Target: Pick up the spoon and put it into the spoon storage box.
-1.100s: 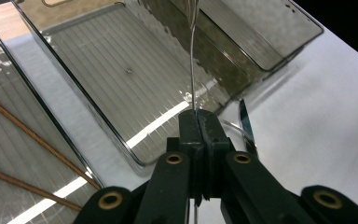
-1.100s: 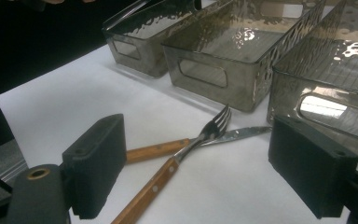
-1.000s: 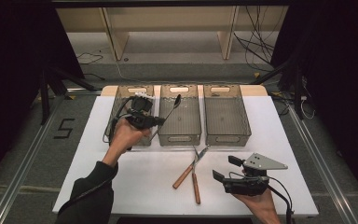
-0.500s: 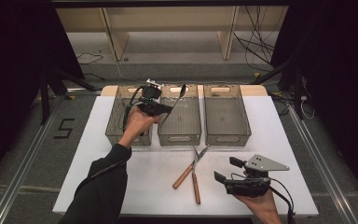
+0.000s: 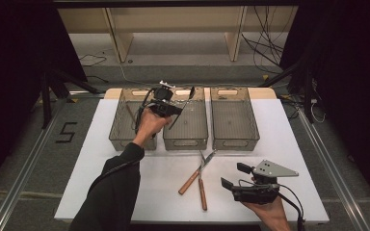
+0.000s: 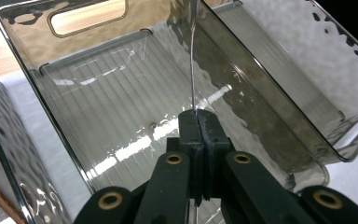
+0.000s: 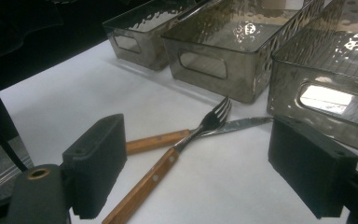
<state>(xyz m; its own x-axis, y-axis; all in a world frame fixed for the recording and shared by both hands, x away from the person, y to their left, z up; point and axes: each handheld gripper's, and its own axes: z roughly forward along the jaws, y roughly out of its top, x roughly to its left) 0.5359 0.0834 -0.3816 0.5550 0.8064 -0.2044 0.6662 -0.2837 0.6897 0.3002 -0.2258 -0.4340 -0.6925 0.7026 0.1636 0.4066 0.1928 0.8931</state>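
Observation:
My left gripper (image 5: pixel 173 109) hangs over the middle grey bin (image 5: pixel 185 139), shut on the thin metal handle of a spoon (image 5: pixel 191 91). The spoon's dark bowl points to the far rim. In the left gripper view the jaws (image 6: pixel 199 126) meet on that handle (image 6: pixel 192 60) above the bin's ribbed floor (image 6: pixel 121 116). My right gripper (image 5: pixel 232 176) rests low at the table's front right, open, with nothing between its pads (image 7: pixel 95 161). In front of it lie a wooden-handled fork (image 7: pixel 186 137) and knife (image 7: pixel 242 123), crossed on the white table (image 5: pixel 101 173).
Three smoky clear bins stand in a row at the back: left (image 5: pixel 120 137), middle and right (image 5: pixel 234 137). A brown-handled item lies in the left bin. The fork (image 5: pixel 203 190) and knife (image 5: pixel 191 179) lie just in front of the middle bin.
The left hand has carried the spoon from above the left bin rightward and farther back, over the middle bin, and a little lower. The right gripper has stayed put.

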